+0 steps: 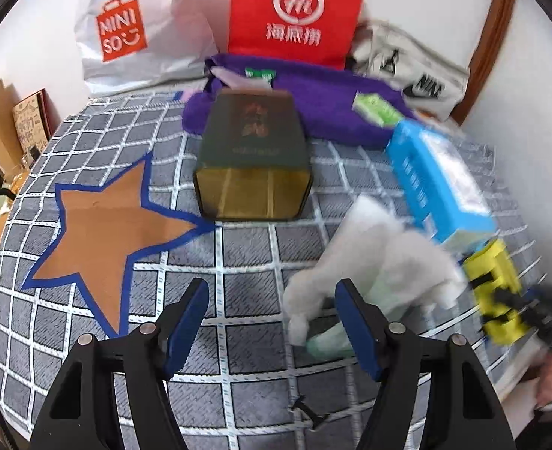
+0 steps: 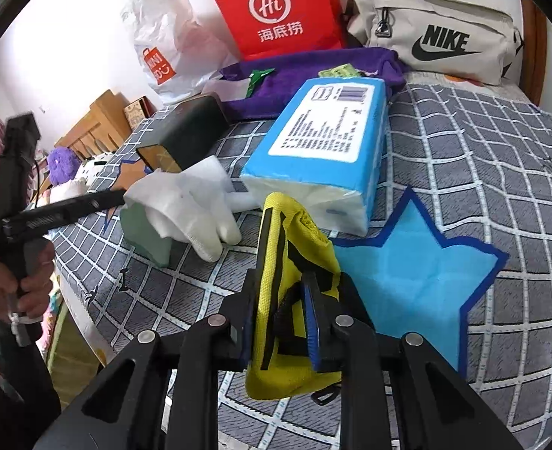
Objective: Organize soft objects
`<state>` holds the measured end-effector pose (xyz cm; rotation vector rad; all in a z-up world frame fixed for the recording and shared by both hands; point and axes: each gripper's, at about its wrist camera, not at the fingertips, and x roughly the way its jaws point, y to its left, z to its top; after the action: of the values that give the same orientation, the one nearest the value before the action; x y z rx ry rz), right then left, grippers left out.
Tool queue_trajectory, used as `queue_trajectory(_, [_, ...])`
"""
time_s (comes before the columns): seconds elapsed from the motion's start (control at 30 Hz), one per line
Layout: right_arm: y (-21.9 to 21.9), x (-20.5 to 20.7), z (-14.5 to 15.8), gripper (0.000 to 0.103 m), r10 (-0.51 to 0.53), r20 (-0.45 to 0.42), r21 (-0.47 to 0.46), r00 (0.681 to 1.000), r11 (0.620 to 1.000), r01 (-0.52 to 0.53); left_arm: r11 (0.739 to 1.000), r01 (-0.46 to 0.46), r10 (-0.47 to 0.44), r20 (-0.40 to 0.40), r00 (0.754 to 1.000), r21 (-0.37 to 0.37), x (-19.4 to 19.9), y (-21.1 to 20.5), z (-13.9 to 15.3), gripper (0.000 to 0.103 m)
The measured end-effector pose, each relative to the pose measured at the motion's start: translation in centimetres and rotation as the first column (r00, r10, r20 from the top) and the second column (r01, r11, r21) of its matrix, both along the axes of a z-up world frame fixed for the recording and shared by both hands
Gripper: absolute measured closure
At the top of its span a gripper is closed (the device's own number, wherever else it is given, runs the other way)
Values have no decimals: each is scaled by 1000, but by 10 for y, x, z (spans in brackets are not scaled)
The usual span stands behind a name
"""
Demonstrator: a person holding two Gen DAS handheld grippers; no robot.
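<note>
Surface: grey checked bedcover [image 2: 463, 172] carrying an orange star patch [image 1: 107, 232] and a blue star patch [image 2: 418, 273].
Rear wall: white bag [image 1: 133, 33], red bag [image 1: 294, 11], beige Nike pouch [image 2: 437, 37].
Left gripper [image 1: 272, 322]: fingers apart, nothing between them; white glove [image 1: 381, 258] just beside the right-hand finger.
Right gripper [image 2: 276, 322]: fingers clamped on yellow glove [image 2: 294, 262], raised near blue tissue pack [image 2: 321, 142].
White glove: draped over a green block [image 2: 144, 232].

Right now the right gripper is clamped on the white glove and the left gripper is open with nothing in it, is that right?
Not quite. The right gripper is clamped on the yellow pouch, not the white glove; the right wrist view shows this. The glove lies on the bed over a green object. The left gripper is open with nothing in it.
</note>
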<state>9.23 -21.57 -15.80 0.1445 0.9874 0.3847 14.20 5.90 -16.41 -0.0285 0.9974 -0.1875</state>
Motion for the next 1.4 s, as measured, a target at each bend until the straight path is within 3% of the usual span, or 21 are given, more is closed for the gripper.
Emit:
queue_trajectory(0.17, [-7, 0, 6, 81, -12, 8, -39, 1000, 999, 13, 994, 84, -84, -2, 996, -74, -1, -6, -11, 42])
queue_trajectory(0.37, [-5, 4, 2, 81, -1, -5, -27, 1000, 1000, 1, 989, 111, -112, -12, 994, -100, 4, -16, -21, 82])
queue_trajectory(0.7, [-6, 0, 0, 90, -12, 24, -19, 1000, 1000, 13, 990, -1, 3, 13, 1000, -139, -7, 7, -14, 84])
queue_trajectory(0.93, [-11, -8, 12, 91, -17, 36, 11, 999, 1000, 17, 984, -60, 65, 25, 998, -166, -16, 16, 1, 84])
queue_trajectory(1.4, [-17, -15, 45, 91, -10, 97, 61, 995, 998, 4, 987, -77, 90, 90, 992, -145, -33, 12, 43, 84])
